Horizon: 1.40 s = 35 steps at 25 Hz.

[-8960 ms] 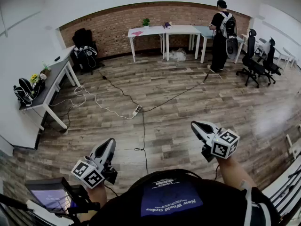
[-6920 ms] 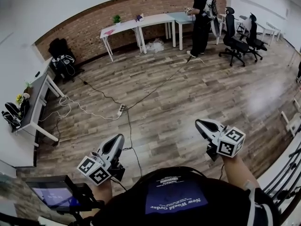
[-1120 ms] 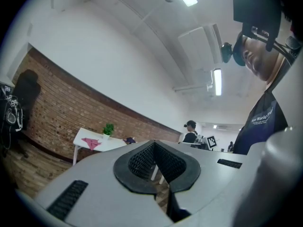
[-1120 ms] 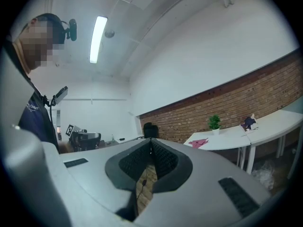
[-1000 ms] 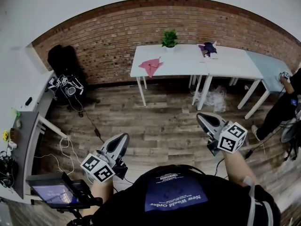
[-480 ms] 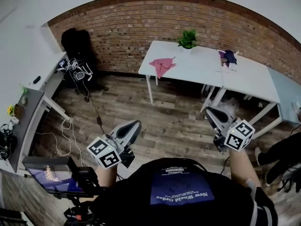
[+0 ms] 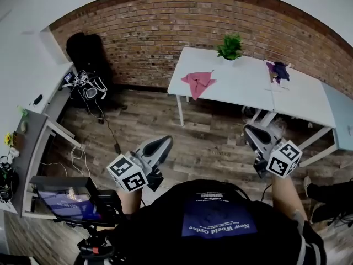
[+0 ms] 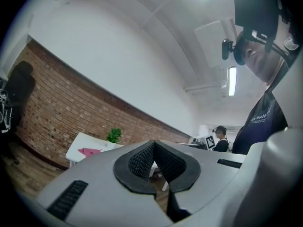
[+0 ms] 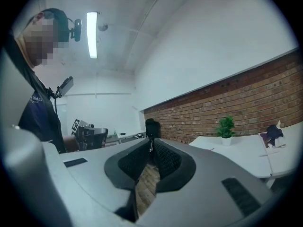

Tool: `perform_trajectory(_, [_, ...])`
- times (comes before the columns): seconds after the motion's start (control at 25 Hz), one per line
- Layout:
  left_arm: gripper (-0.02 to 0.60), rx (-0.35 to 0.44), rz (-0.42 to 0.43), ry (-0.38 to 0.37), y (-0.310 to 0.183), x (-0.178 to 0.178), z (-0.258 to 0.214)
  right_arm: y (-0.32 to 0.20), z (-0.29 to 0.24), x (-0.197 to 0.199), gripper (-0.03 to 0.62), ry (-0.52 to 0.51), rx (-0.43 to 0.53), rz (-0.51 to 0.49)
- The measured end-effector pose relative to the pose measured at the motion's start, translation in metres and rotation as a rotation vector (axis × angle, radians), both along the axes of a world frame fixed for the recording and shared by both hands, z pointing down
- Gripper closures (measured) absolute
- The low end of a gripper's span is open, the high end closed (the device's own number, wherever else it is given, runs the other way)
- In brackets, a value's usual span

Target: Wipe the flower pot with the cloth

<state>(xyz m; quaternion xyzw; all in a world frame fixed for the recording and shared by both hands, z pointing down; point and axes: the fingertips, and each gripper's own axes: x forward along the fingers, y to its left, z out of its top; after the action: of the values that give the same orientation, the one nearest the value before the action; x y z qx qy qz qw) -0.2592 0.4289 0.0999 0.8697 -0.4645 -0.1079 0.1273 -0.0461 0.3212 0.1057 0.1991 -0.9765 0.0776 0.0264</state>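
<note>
The person's dark shirt bears white print reading "New World Order", upside down in the head view, with a smaller line by it too small to read, while the cubes on the left gripper and right gripper show only square markers.

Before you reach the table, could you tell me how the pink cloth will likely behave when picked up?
The pink cloth lies rumpled with a tip seemingly drooping over the edge of the white table, so it is probably limp. It looks thin, so likely light, hanging in folds.
</note>
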Motion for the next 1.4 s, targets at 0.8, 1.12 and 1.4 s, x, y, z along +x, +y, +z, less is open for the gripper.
perform_trajectory(0.8, [0.586,-0.035,0.124,-0.033,-0.192,-0.142,-0.002,-0.162,0.011,-0.124,0.595,-0.032,-0.051,0.128])
perform_trajectory(1.12, [0.586,-0.054,0.065,-0.062,-0.295,-0.089,0.006,-0.274,0.024,-0.088,0.584,-0.033,-0.057,0.023])
perform_trajectory(1.4, [0.586,-0.086,0.013,-0.084,-0.38,-0.037,0.009,-0.362,0.02,-0.06,0.525,-0.006,-0.022,-0.109])
